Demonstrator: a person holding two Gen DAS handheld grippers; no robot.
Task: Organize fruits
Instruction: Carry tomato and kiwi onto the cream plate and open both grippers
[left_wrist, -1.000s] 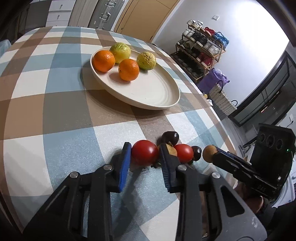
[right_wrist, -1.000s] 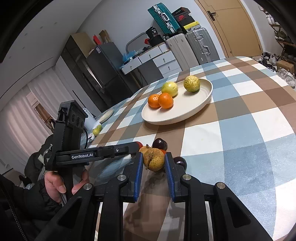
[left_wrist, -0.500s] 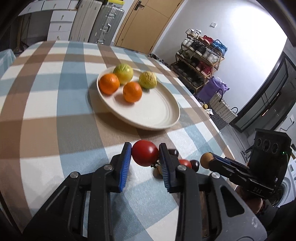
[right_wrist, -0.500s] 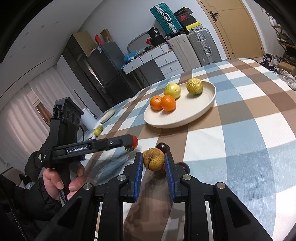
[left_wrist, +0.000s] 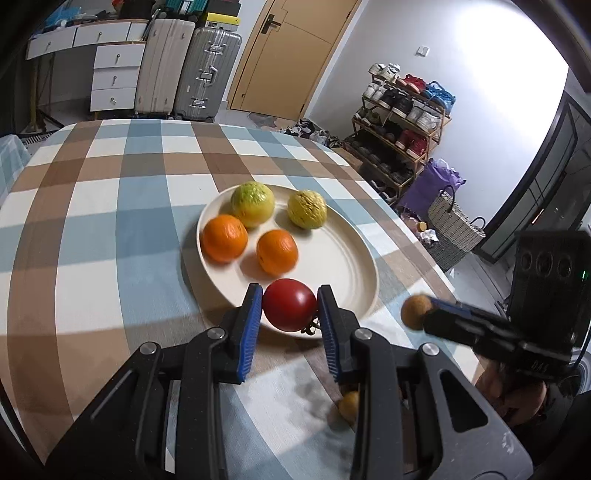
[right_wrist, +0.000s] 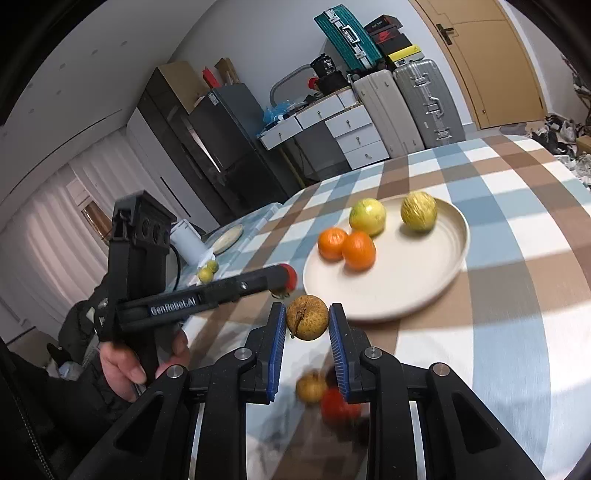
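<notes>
A: what can't you make out on your feeds?

B: loose fruit on the checked table (right_wrist: 517, 332) under my right gripper (right_wrist: 307, 325) is smeared. I get a small brownish one (right_wrist: 311, 386) and a red one (right_wrist: 338, 406), the rest is hidden behind the fingers. On the left wrist view only a yellow-brown bit (left_wrist: 349, 404) peeks out beside the right-hand finger. Whether either held fruit clears the table, I can't tell

A: tongs?

B: left gripper (left_wrist: 290, 310) pinches a red tomato (left_wrist: 290, 309) between the blue pads (left_wrist: 253, 314), stem hanging at the lower right. Right gripper is clamped on a brown speckled fruit (right_wrist: 307, 322), stem side toward the camera

A: where relative to the plate?

B: tomato sits over the near rim of the cream plate (left_wrist: 343, 266), just in front of the nearer orange (left_wrist: 277, 252). Second orange (left_wrist: 224, 238) and two yellow-green fruits (left_wrist: 253, 204) are on the far side of the plate. Brown fruit is short of the plate's near-left edge in the right wrist view

A: hand pose?

B: left hand (right_wrist: 125, 363) wraps the handle, its gripper pointing level toward the plate, tomato end just left of the rim. In the left wrist view the right gripper comes in from the right edge, brown fruit at its tip, well apart from the tomato
</notes>
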